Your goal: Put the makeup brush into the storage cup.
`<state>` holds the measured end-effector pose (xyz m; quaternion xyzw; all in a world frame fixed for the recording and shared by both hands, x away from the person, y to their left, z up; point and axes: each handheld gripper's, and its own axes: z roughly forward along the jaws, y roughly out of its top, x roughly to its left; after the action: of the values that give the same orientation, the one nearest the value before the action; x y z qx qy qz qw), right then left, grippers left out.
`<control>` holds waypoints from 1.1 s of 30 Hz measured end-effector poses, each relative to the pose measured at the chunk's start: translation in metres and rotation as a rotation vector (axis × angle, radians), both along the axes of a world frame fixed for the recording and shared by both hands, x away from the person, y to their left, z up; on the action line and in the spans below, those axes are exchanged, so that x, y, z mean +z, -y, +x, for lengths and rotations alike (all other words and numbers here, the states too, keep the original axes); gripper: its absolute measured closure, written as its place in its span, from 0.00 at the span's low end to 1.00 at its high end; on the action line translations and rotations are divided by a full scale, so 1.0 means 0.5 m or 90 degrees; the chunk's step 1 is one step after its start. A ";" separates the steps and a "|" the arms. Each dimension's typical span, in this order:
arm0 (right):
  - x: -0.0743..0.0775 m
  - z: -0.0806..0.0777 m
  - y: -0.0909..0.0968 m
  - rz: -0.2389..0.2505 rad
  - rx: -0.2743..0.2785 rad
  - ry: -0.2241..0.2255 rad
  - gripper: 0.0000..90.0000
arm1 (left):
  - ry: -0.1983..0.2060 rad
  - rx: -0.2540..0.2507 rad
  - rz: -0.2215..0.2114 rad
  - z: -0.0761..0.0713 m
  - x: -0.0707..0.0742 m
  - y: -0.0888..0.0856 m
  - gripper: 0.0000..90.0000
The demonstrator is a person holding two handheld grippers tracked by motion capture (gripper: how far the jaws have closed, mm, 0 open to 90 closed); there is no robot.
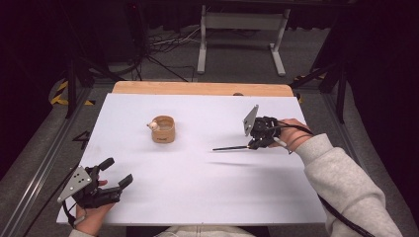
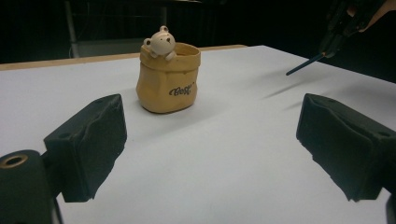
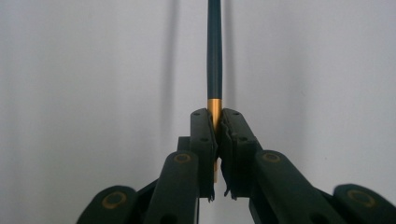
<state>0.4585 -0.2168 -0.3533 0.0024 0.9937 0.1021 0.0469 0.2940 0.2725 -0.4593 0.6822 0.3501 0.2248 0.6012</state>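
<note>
Pencil (image 1: 231, 147) held level above the white surface (image 1: 197, 187) in the high view, clamped at its gold-banded end by the right gripper (image 1: 254, 143), tip aimed toward the yellow bear pot (image 1: 163, 129) well to its left. Left gripper (image 1: 120, 173) rests near the front edge, spread wide.

Left gripper view: jaws released, nothing between them; pot stands upright ahead.

Right gripper view: jaws clenched on the pencil's band.

Judgement: carry step in hand; next move likely calls for tipping the pencil upright over the pot's mouth.

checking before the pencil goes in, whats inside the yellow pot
A small bear figure peeks over the rim of the yellow pot. From above, the pot's inside looks bare; from the left gripper view, its wall hides the bottom.
</note>
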 end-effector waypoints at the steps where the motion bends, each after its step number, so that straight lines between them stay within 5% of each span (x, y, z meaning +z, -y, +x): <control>1: 0.004 -0.004 -0.005 0.006 0.006 0.003 0.94 | 0.000 0.000 0.000 0.000 0.000 0.000 0.10; 18: 0.038 -0.066 -0.082 0.042 0.024 -0.008 0.94 | -0.007 -0.026 0.015 0.006 0.001 0.013 0.09; 33: 0.025 -0.099 -0.147 0.076 0.057 -0.025 0.94 | 0.002 -0.073 0.047 0.006 0.019 0.037 0.08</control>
<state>0.4091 -0.1431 -0.3410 -0.0375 0.9857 0.1628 0.0225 0.2972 0.2540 -0.4497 0.7226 0.3010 0.2033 0.5881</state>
